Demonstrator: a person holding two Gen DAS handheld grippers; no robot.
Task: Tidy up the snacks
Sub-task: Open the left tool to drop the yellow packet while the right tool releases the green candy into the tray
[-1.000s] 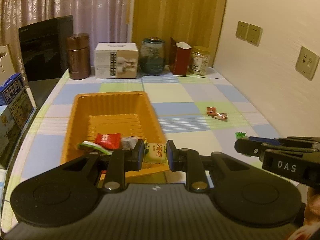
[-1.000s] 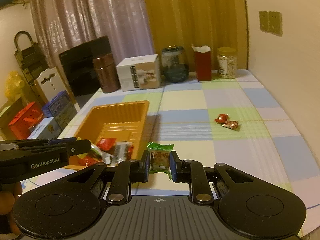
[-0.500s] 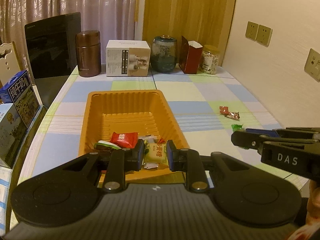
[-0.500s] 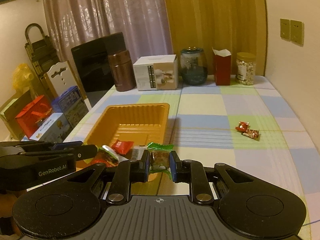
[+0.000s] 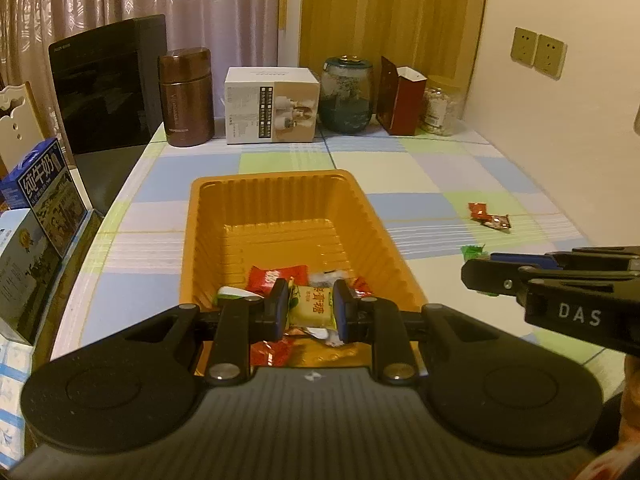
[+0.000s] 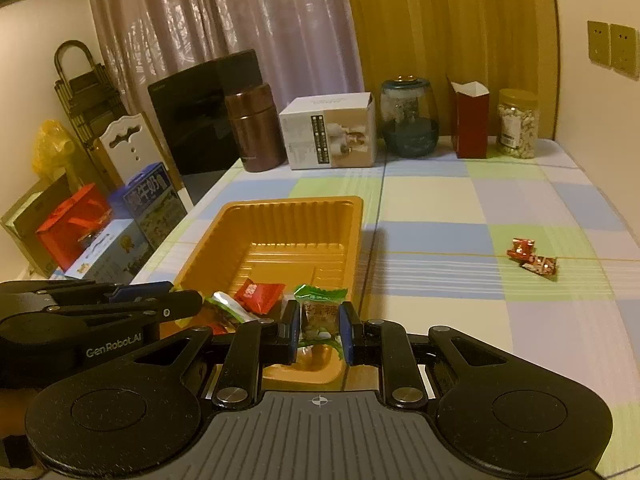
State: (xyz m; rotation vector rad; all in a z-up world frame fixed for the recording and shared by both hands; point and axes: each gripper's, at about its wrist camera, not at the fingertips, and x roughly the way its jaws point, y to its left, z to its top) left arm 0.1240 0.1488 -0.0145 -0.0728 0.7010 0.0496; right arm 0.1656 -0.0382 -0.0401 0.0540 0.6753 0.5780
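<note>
An orange tray sits on the checked tablecloth with several wrapped snacks at its near end, among them a red packet. My left gripper is shut on a yellow candy packet over the tray's near end. My right gripper is shut on a green-wrapped candy over the tray's near right corner. Two red candies lie on the cloth to the right.
At the back stand a brown canister, a white box, a glass jar, a red carton and a nut jar. Milk boxes stand left of the table. A wall is on the right.
Both grippers have risen and moved left toward the tray, each still holding its candy. The right gripper's green candy is now over the tray's corner.
</note>
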